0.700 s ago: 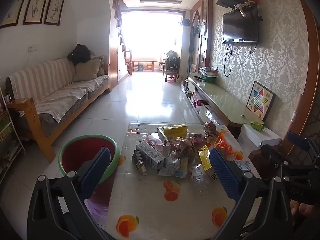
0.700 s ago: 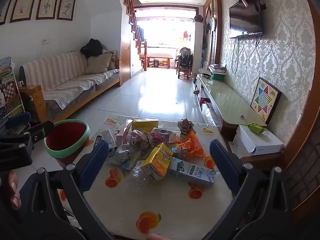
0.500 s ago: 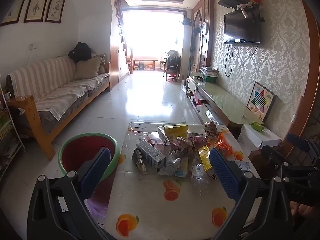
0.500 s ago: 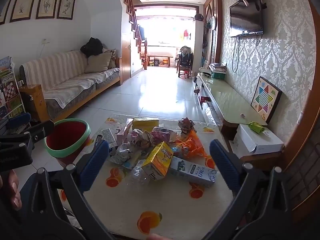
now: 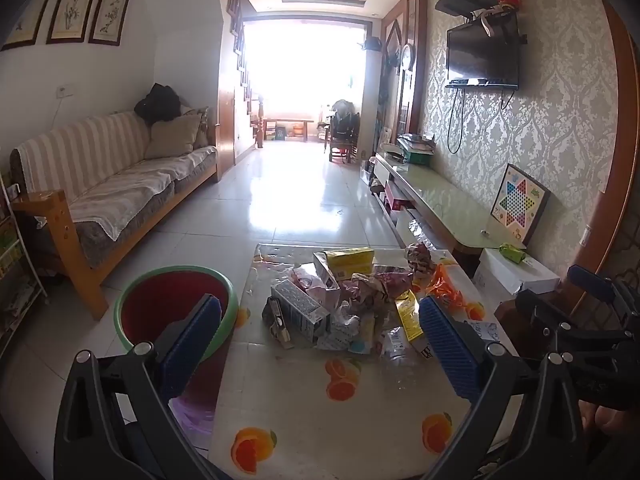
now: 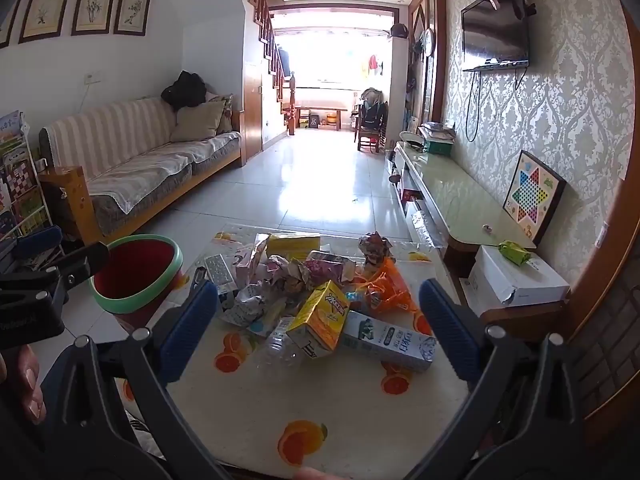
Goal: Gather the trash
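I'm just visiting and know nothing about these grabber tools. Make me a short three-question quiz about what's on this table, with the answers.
1. True or false: the right gripper is clamped on the yellow juice carton.
2. Which side of the fruit-patterned table does the red bin with the green rim stand on, seen from the cameras? A) left B) right C) behind
3. Fill in: the long white and blue carton lies to the ____ of the yellow juice carton in the right wrist view.

Key: 1 false: both the right gripper and the left gripper are open and hold nothing. 2 A. 3 right.
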`<action>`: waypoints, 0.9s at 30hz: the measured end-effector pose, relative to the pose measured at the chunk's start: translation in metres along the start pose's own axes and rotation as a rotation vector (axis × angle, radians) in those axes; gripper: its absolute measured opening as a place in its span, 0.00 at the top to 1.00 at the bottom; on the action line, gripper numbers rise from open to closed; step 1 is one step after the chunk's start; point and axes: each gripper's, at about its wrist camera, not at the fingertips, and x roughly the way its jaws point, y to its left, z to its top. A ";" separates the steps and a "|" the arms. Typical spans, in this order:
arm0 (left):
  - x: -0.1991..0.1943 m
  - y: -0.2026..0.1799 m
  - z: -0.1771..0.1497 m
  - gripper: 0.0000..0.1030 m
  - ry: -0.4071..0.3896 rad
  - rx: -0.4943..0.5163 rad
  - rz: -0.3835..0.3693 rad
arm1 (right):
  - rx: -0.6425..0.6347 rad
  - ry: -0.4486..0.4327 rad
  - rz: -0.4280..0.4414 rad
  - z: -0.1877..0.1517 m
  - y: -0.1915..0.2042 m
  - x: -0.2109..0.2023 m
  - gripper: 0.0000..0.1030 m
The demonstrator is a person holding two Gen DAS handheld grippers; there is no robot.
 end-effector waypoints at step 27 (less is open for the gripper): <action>-0.001 0.003 0.000 0.08 0.001 -0.003 -0.001 | 0.024 -0.015 -0.021 0.003 -0.007 -0.001 0.03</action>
